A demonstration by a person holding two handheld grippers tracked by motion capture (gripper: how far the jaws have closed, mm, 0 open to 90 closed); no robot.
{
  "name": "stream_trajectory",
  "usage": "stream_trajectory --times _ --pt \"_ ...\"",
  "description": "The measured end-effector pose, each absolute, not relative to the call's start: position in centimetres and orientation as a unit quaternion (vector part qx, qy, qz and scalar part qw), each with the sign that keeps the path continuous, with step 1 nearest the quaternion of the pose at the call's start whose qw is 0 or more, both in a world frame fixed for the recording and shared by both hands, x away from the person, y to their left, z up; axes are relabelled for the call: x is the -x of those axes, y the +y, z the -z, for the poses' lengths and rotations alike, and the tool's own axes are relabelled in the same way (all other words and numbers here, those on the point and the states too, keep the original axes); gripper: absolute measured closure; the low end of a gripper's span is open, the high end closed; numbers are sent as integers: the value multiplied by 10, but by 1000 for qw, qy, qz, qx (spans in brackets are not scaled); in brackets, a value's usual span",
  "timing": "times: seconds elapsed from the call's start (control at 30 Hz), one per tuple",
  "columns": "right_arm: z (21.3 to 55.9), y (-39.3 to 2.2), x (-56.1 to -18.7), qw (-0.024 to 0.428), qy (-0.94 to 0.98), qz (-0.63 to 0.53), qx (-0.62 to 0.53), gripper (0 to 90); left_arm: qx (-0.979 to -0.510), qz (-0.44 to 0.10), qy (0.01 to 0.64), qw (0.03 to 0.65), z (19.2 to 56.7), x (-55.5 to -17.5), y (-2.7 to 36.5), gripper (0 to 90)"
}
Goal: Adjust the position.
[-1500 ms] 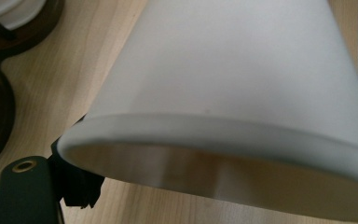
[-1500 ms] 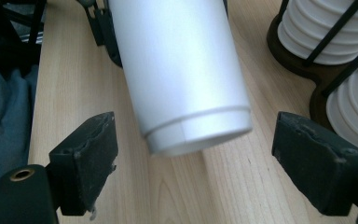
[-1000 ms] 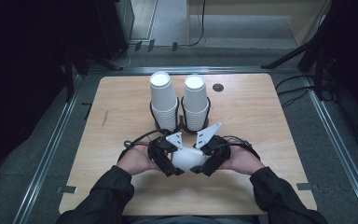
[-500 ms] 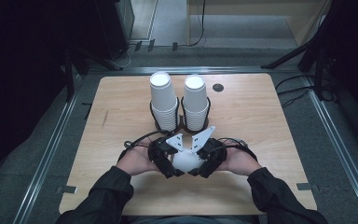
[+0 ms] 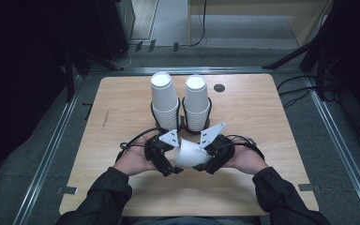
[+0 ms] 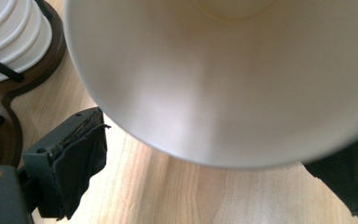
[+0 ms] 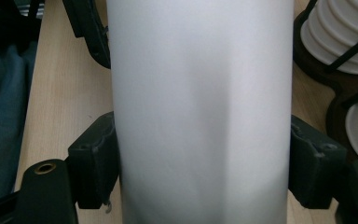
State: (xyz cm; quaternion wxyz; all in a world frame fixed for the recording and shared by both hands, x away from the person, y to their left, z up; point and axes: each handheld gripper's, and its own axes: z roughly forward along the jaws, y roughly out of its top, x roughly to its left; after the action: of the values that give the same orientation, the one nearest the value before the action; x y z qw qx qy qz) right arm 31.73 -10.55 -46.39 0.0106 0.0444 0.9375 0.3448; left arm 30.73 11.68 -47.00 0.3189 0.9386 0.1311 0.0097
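While gripped low over the near middle of a pale wooden table (image 5: 262, 122), single white paper cup (image 5: 190, 153) lying tilted between two hand-held grippers, just clear of the boards. Seen from the high view: left gripper (image 5: 171, 157) on one side of that cup, right gripper (image 5: 206, 159) on the other, a grey three-cornered plate on top of each, black cables looping back past the left hand (image 5: 133, 161) and right hand (image 5: 246, 159). Dark sleeves entering from the bottom edge.

Looking along the left gripper (image 6: 209, 186): straight into the open mouth of the cup (image 6: 223, 79), creamy inside, round base far off at the top. Black padded fingers (image 6: 74, 168) spread wide to either side of the rim, not pressing on it; jaws just now opening, the rim between them.

Looking along the right gripper (image 7: 200, 172): clamped on the cup (image 7: 200, 112), one black pad tight against each side of the white wall, after closing in on it moments ago.

Farther back on the table, just beyond the grippers: left stack of cups (image 5: 164, 101) and right stack of cups (image 5: 197, 101), upside down, side by side, each ringed by a black wire holder (image 5: 183, 123) on a dark base. Small dark round hole (image 5: 219, 87) near the far edge.
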Motion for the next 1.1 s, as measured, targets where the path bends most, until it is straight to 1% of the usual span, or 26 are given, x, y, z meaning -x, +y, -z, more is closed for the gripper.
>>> stream_trajectory --times 0.17,0.5,0.57,0.87,0.9,0.97,1.1 --pt "458 -115 -319 18 931 -362 -53 226 -935 -7 137 326 469 -309 122 32" --pt "453 -126 -324 9 921 -384 -72 224 -925 -6 153 348 463 -312 134 33" --pt "454 -128 -325 11 920 -386 -72 224 -920 -6 154 362 461 -312 137 68" --pt "450 -135 -327 6 908 -410 -88 223 -885 15 181 430 454 -315 145 66" --pt "450 -135 -328 6 906 -415 -86 223 -882 15 182 433 453 -315 145 66" --pt "449 -136 -328 3 902 -423 -84 223 -878 18 184 441 452 -315 143 25" --pt "447 -135 -327 -5 895 -438 -84 223 -872 28 181 454 452 -314 140 24"
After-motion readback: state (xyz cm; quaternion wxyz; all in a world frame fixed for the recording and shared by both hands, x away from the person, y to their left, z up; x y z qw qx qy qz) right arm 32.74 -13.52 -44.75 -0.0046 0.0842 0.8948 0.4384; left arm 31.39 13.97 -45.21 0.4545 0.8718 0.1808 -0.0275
